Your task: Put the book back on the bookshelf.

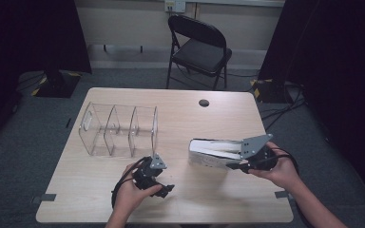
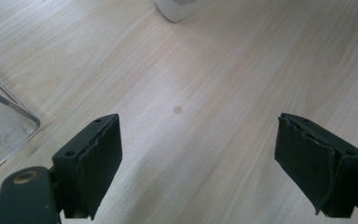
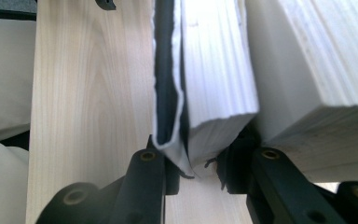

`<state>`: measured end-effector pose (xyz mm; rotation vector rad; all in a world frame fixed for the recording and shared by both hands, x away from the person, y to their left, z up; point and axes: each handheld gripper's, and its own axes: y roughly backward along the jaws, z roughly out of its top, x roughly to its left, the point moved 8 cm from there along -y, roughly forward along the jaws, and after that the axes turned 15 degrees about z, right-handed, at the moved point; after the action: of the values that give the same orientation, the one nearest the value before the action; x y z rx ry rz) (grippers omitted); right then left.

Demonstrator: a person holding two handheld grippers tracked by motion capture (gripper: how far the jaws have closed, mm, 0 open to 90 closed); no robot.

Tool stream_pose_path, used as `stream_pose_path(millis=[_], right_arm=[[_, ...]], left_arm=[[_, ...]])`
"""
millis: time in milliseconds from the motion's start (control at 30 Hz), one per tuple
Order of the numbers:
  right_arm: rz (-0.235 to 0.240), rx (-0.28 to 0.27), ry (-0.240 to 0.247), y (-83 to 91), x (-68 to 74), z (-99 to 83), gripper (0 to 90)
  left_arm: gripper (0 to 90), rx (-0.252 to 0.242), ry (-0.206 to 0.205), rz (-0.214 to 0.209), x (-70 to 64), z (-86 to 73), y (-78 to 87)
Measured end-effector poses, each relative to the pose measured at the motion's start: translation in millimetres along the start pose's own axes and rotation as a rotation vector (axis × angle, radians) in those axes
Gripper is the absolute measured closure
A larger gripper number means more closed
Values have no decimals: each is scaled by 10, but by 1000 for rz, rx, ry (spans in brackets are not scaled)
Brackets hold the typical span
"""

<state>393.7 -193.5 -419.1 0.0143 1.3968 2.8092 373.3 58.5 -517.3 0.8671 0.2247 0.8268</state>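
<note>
Right gripper view: my right gripper (image 3: 198, 168) pinches a thick white book (image 3: 214, 88), pages fanned, at 3 o'clock on the table (image 1: 209, 199). Left gripper (image 2: 198, 163) gapes wide, empty. Clear divider bin (image 1: 119, 130) at 10 o'clock holds nothing.

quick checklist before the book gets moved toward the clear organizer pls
1. Right hand-held gripper shut on part of the book: ok, it clamps the cover and some pages.
2. Whole book held: not ok, the rest of the pages splay outside the jaws.
3. Left hand-held gripper free: ok, open over bare table.
4. Clear organizer upright with open slots: ok.
5. Path between book and organizer clear: ok.
6. Grip firm enough to lift: cannot tell.
</note>
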Motion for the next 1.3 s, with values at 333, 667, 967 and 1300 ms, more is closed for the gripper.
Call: stream_pose_path(millis=[333,667,967,1300], right_arm=[[10,10,13,6,39,-2,739],[46,8,18,46,78,-21,743],[62,4,9,63,74,-24,746],[73,7,19,64,108,-12,746]], left_arm=[[154,6,8,-10,5,-17,29],[154,15,13,1,45,-40,37],[157,31,3,-9,-1,-56,4],[159,28,-3,-5,-12,-41,3]])
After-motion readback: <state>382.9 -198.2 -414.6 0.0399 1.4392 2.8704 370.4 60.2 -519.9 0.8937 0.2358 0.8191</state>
